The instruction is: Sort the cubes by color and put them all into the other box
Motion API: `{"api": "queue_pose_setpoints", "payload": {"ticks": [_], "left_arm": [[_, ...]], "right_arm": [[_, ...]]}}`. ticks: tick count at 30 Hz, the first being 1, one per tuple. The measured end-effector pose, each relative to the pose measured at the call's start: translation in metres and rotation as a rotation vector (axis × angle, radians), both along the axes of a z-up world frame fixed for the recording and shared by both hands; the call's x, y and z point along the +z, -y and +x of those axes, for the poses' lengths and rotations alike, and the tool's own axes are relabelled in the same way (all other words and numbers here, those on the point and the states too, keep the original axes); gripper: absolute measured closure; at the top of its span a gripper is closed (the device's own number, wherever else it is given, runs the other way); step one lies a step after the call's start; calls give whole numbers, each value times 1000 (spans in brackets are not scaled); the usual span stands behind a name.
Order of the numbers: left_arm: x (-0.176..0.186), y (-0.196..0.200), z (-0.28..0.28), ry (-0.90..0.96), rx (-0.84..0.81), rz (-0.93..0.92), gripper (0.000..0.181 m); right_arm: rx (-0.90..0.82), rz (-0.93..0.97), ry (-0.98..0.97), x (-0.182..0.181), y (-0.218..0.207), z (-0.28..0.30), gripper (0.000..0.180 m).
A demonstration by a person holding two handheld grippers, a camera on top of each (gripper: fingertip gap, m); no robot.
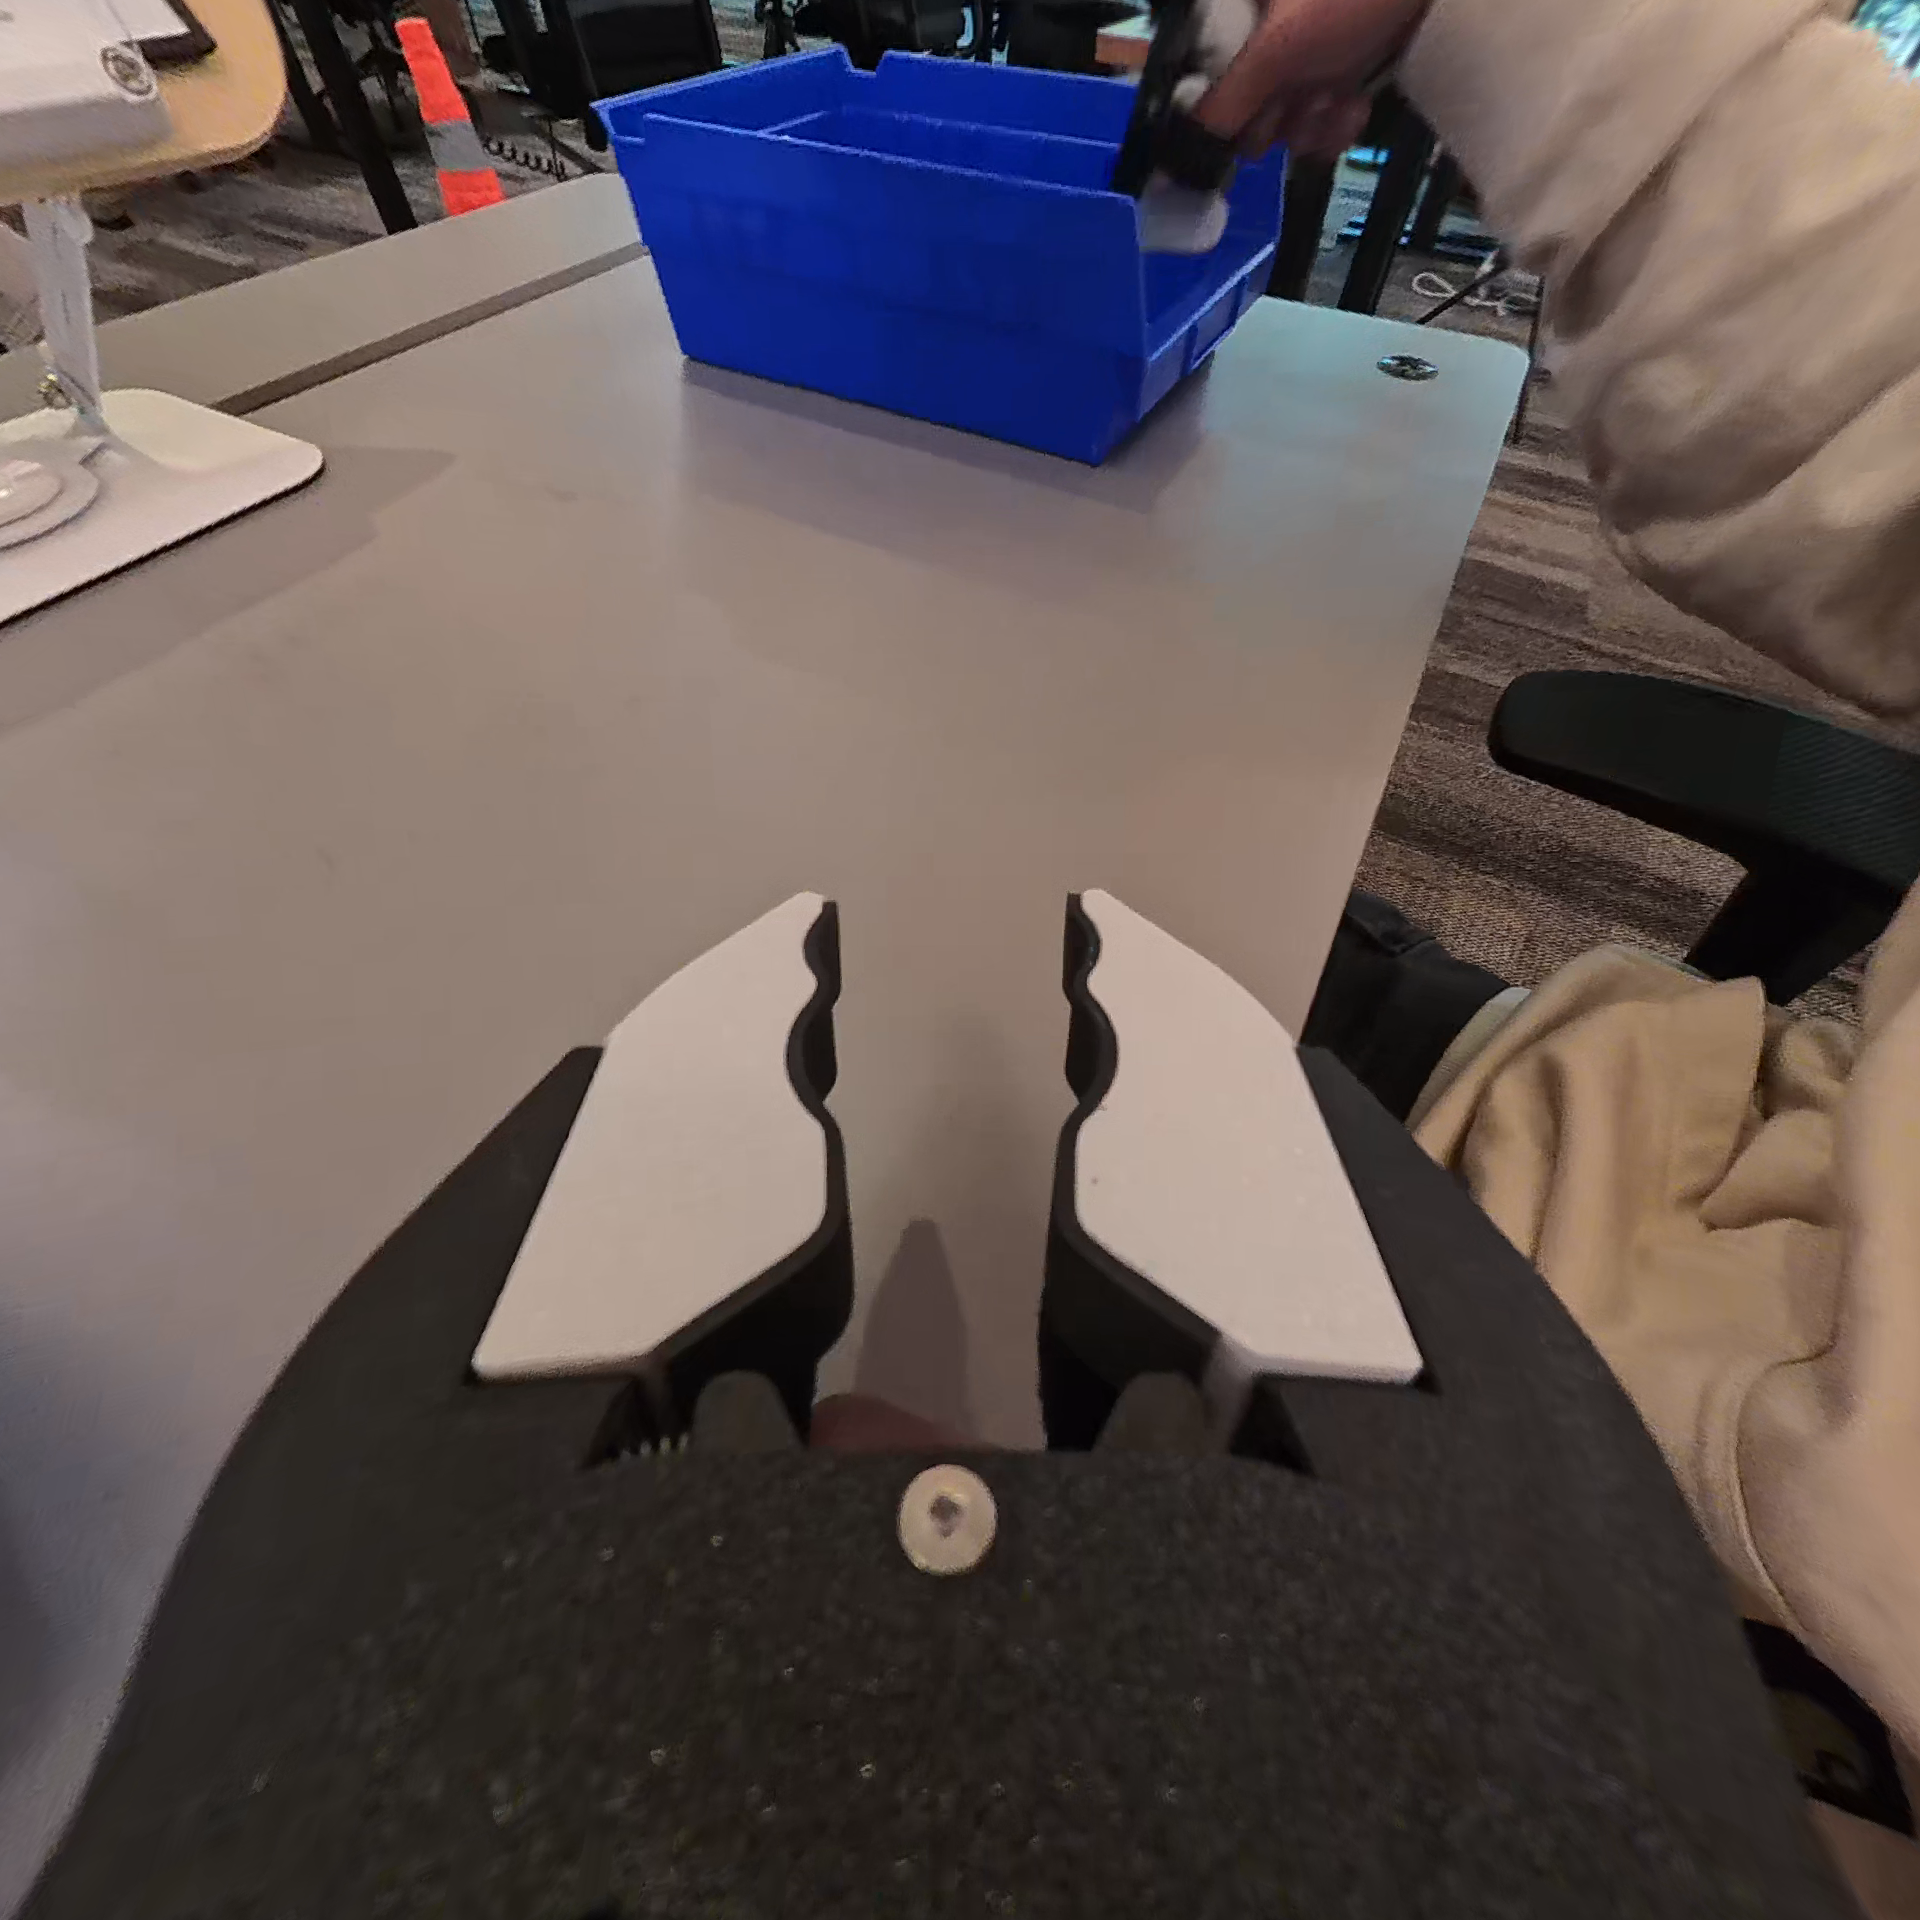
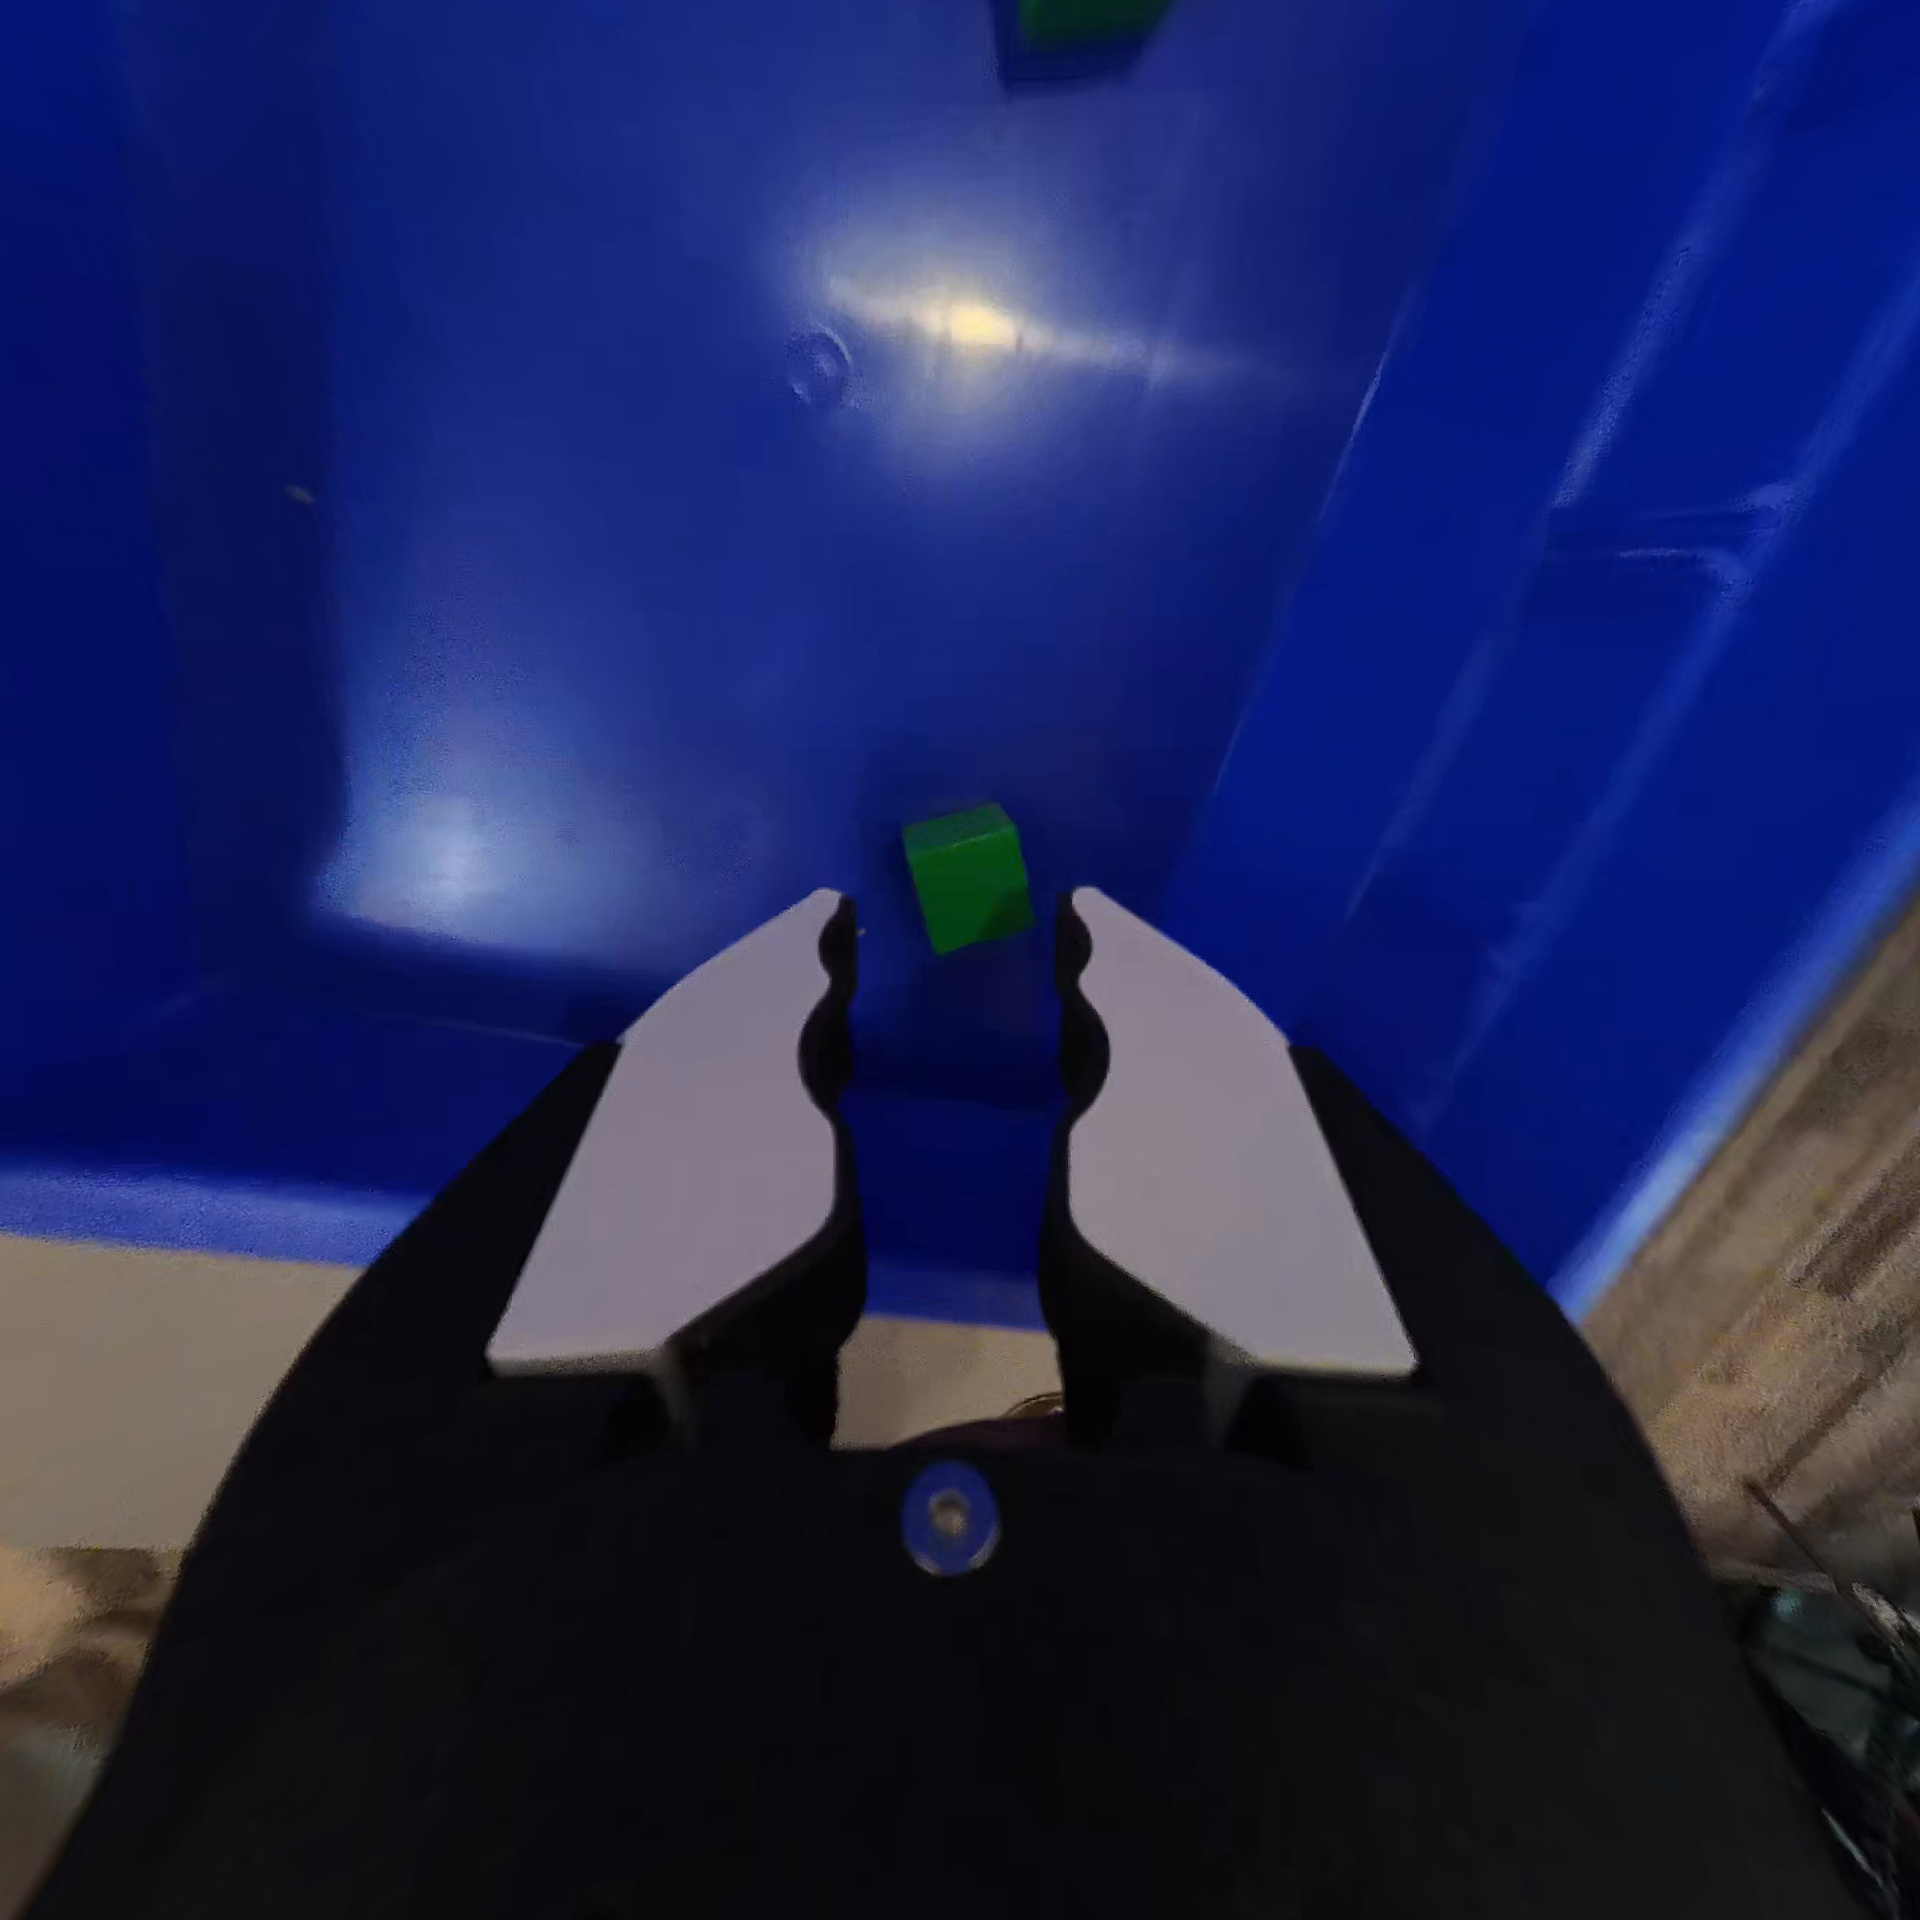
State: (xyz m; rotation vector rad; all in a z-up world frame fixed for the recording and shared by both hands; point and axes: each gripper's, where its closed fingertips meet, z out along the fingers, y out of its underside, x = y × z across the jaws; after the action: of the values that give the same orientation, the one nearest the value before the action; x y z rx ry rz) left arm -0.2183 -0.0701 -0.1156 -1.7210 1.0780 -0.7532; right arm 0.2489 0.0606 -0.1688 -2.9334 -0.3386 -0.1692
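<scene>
Two hand-held grippers gaping empty, right hand-held gripper over green cube in blue box

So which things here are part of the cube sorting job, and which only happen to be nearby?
Part of the job:
- blue box
- green cube lying in it
- second green cube farther in
- right gripper, open above the cube
- left gripper, open over the table

Only nearby:
- orange cone
- white stand base
- black chair
</scene>
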Motion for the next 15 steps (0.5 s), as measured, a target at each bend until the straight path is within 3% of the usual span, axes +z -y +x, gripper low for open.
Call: {"api": "queue_pose_setpoints", "payload": {"ticks": [2,4,7,8,10,13,15], "left_arm": [[0,-5,-3,3,28,-10,140],[0,-12,-7,10,60,-20,140],[-1,-19,-11,-1,91,-29,140],[-3,-20,-12,-12,95,-28,140],[-5,-17,-11,-35,84,-30,139],[-9,-7,-9,-80,39,-37,138],[-8,-2,-15,-118,24,-28,138]], "right_arm": [[29,196,-36,33,-3,-22,142],[101,524,-151,80,-7,-74,142],[270,943,-703,135,33,-210,143],[306,979,-913,139,57,-251,147],[358,865,-1223,121,98,-318,143],[436,713,-1311,94,131,-369,143],[491,738,-1208,86,130,-374,143]]}}
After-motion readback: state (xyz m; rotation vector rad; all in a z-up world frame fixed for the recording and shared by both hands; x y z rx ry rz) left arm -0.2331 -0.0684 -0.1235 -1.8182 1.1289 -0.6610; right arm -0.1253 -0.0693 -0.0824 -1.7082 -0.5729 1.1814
